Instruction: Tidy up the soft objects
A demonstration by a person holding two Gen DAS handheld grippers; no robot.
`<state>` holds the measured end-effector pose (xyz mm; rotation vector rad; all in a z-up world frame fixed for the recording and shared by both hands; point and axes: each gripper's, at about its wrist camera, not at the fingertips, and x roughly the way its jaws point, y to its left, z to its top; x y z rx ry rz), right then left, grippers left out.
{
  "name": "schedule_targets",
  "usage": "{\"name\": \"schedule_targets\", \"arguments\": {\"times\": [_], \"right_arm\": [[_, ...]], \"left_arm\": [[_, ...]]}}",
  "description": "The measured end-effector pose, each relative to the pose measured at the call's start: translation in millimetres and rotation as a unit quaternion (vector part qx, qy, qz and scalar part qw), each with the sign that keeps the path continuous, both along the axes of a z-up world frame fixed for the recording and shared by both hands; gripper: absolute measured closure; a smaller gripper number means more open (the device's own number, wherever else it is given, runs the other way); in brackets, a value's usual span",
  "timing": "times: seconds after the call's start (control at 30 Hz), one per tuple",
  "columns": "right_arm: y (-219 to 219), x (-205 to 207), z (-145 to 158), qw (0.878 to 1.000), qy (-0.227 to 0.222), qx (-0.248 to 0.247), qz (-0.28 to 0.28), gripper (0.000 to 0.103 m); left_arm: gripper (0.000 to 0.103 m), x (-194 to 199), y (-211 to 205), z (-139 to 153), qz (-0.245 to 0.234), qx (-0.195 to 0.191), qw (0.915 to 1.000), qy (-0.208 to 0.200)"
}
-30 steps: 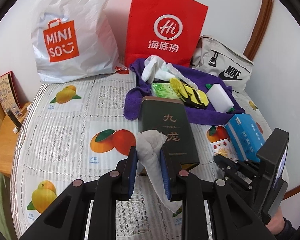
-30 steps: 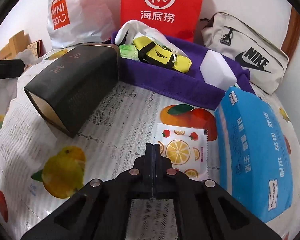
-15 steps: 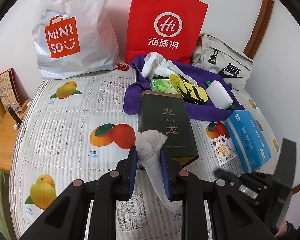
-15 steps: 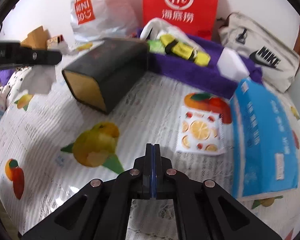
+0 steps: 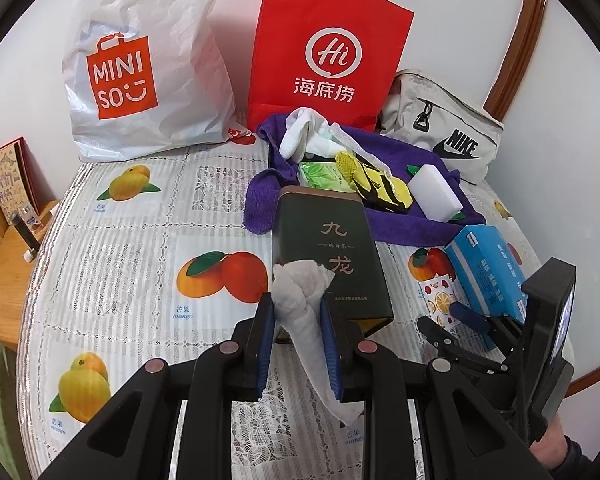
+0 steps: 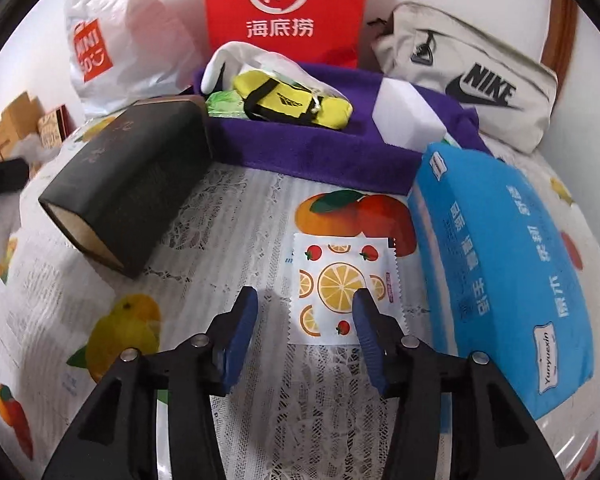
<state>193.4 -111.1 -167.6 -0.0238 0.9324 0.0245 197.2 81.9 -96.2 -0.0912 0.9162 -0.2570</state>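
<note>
White wall behind, round table (image 5: 112, 248) under a lace-and-fruit-print plastic cover. At the back: crinkled white plastic Miniso bag (image 5: 140, 64), red paper Haidilao bag (image 5: 324, 48), beige fabric Nike pouch (image 5: 440, 136).

Left gripper (image 5: 296, 316) clamped on a crumpled white paper towel (image 5: 304, 304); towel sticks up above the blue pads and hangs down below them, held above the table just in front of a dark green rectangular tin (image 5: 328, 256) lying flat.

Right gripper (image 6: 304, 312) jaws opening, nothing pinched. Fingertips hover over the near edge of a small flat white sachet with citrus print (image 6: 336, 284), which lies on the cover between the tin and a blue soft tissue pack (image 6: 500, 264).

Purple folded towel (image 6: 320, 148) behind the tin carries a yellow-black zip pouch (image 6: 292, 100), white sponge block (image 6: 408, 116), green packet (image 6: 224, 104) and white sock (image 5: 300, 136).
</note>
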Motion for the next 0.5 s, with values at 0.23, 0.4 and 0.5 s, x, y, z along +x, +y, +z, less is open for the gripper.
{"name": "schedule_targets", "arguments": {"times": [0.23,0.4,0.5], "right_arm": [[-5.7,-1.0,-1.2,1.000,-0.016,-0.013,-0.003,0.094],[-11.2,-3.8,1.3,1.000,-0.011,0.011,0.007,0.099],[-10.9,-13.6,3.1,1.000,-0.010,0.017,0.020,0.099]], "left_arm": [[0.081,0.2,1.0,-1.6,0.002,-0.002,1.0000,0.001],[0.081,0.0,0.6,-1.4,0.001,0.000,1.0000,0.002],[0.081,-1.1,-2.7,2.0,-0.001,-0.002,1.0000,-0.001]]}}
